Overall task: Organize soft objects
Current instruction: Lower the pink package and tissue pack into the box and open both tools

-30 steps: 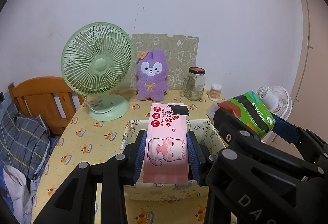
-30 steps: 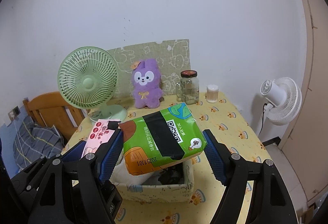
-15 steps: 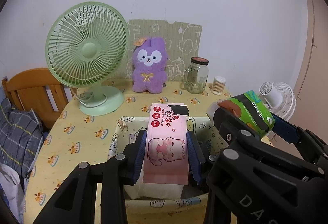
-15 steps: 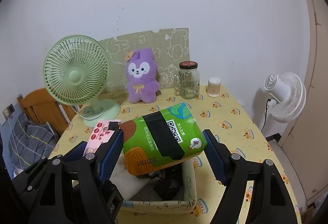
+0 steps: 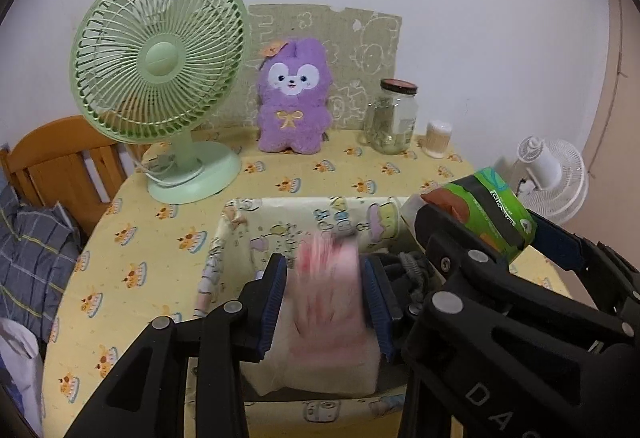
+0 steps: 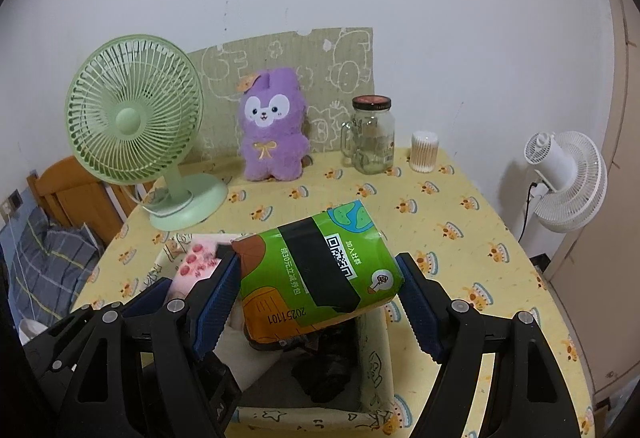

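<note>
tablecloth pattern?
Yellow tablecloth printed with small repeating orange-and-white cartoon motifs; clearest in the right wrist view.

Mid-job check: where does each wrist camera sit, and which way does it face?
Left wrist: on left gripper, facing down into patterned fabric box; its fingers flank blurred pink wipes pack; right gripper alongside.
Right wrist: on right gripper, same heading; fingers clamp green tissue pack over box.
Shared: box, green desk fan, purple plush toy, glass jar.
</note>
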`<state>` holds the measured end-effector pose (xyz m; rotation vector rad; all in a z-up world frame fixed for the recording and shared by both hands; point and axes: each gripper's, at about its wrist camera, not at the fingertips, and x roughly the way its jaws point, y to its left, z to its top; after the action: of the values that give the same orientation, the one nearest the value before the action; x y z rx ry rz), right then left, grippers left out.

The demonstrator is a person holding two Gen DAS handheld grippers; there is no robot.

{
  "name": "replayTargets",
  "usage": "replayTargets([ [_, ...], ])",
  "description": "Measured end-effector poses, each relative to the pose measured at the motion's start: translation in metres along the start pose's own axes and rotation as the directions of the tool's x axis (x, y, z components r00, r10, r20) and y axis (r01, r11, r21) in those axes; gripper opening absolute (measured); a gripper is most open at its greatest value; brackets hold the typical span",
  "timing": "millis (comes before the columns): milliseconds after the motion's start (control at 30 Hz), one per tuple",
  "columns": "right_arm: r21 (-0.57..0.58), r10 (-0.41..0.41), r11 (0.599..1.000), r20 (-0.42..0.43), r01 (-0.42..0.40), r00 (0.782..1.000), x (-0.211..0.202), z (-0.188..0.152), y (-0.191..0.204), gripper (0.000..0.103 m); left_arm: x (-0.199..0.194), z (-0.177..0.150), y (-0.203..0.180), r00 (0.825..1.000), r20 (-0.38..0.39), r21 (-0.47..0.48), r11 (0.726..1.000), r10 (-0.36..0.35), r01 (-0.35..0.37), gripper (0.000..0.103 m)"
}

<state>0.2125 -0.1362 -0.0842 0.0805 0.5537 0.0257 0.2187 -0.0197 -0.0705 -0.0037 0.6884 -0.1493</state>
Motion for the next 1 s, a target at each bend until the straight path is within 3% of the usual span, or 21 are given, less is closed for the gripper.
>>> replayTargets([
  [167,0.009,0.034,0.999,-0.016,-0.034,0.999,0.006,-0.004,0.005,0.079,0.000,-0.002,0.004,1.000,-0.009,0.011,1.000,0.021,-0.021,0.061],
  [367,-0.002,0.060,0.998,-0.017,-0.060,0.998,0.012,-0.004,0.013,0.079,0.000,-0.003,0.012,0.999,-0.017,0.007,0.999,0.033,-0.033,0.075],
  [567,-0.011,0.089,0.996,-0.019,-0.089,0.996,0.021,-0.002,0.022,0.079,0.003,-0.003,0.021,0.999,-0.023,-0.015,0.999,0.039,-0.039,0.081],
  [867,-0.006,0.108,0.994,-0.047,-0.108,0.993,0.038,-0.003,0.030,0.081,0.014,-0.006,0.032,0.997,-0.056,-0.041,0.998,0.053,-0.056,0.083],
  [1000,-0.009,0.114,0.993,-0.064,-0.115,0.991,0.043,-0.005,0.033,0.089,0.014,-0.008,0.033,0.997,-0.056,-0.041,0.998,0.050,-0.053,0.088],
])
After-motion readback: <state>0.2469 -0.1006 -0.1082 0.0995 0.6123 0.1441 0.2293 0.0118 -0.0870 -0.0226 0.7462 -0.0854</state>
